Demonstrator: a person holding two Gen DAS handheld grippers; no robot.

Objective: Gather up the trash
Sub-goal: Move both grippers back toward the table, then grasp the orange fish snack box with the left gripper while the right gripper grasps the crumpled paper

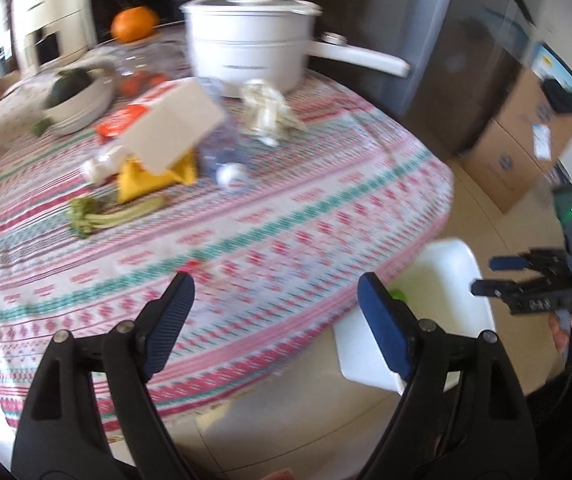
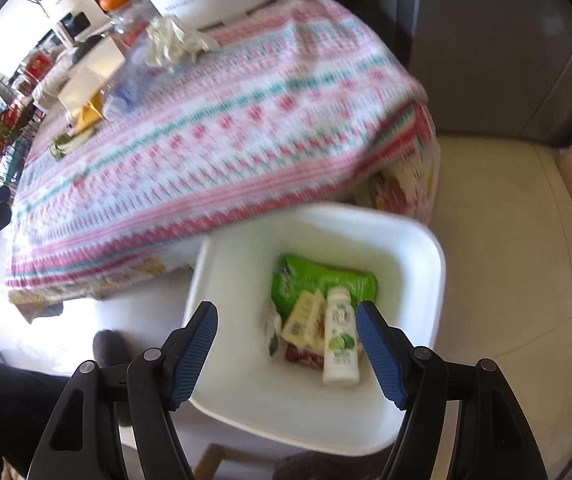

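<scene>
A white trash bin (image 2: 425,248) stands on the floor by the table's edge; it also shows in the left wrist view (image 1: 469,276). Inside lie a white bottle (image 2: 339,344), a green packet (image 2: 317,280) and yellow wrappers (image 2: 303,316). My right gripper (image 2: 287,354) is open and empty above the bin; it also shows in the left wrist view (image 1: 497,276). My left gripper (image 1: 276,320) is open and empty over the table's near edge. On the table lie a crumpled tissue (image 1: 268,112), a white card (image 1: 170,128), a yellow wrapper (image 1: 154,180), a red packet (image 1: 120,120), a vegetable stalk (image 1: 106,214) and a clear plastic bottle (image 1: 226,160).
A white pot with handle (image 1: 246,40), a bowl holding a dark vegetable (image 1: 74,100), an orange (image 1: 132,22) and a cream appliance (image 1: 50,28) stand at the table's back. Cardboard boxes (image 1: 521,132) sit on the floor at right. The patterned tablecloth (image 1: 246,240) hangs over the edge.
</scene>
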